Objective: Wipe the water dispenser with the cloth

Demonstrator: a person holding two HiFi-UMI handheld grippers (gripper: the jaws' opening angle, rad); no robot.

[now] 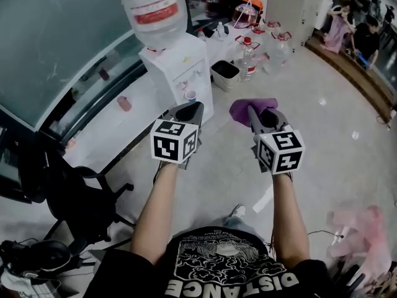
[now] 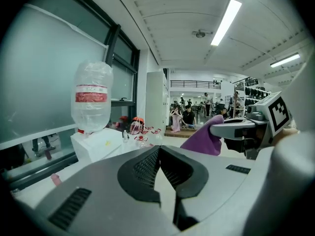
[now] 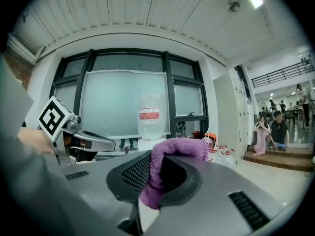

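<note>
Nearest, two bare forearms stretched forward, one to each gripper. Off to the left of the left one and nearer than its jaws, a black office chair (image 1: 71,188).

Left gripper (image 1: 193,108) clenched on nothing, pads (image 2: 143,168) pressed together at the tips. Right gripper (image 1: 255,112) level with it and a little apart, clamped on the purple cloth (image 1: 244,110): one fold pinched between the pads (image 3: 132,173), the rest bunched over the tips (image 3: 179,145) and spilling toward the left gripper. In the left gripper view, the same cloth (image 2: 204,139) hanging off to the right of those jaws.

Ahead of the left gripper and slightly to its left, the white water dispenser (image 1: 180,67), touched by neither gripper, the cloth short of it. Upside down on top of the dispenser, a large clear bottle (image 1: 153,8) with a red label. Behind both, a wide window (image 1: 56,36).

Just past the dispenser, ahead of the gap between the two grippers, a dark bin (image 1: 224,73) on the pale floor. Beyond the bin, a cluster of clear jugs (image 1: 260,45) with red caps.

Farthest, off to the right of the right gripper, seated people (image 1: 366,36) along a raised step.
</note>
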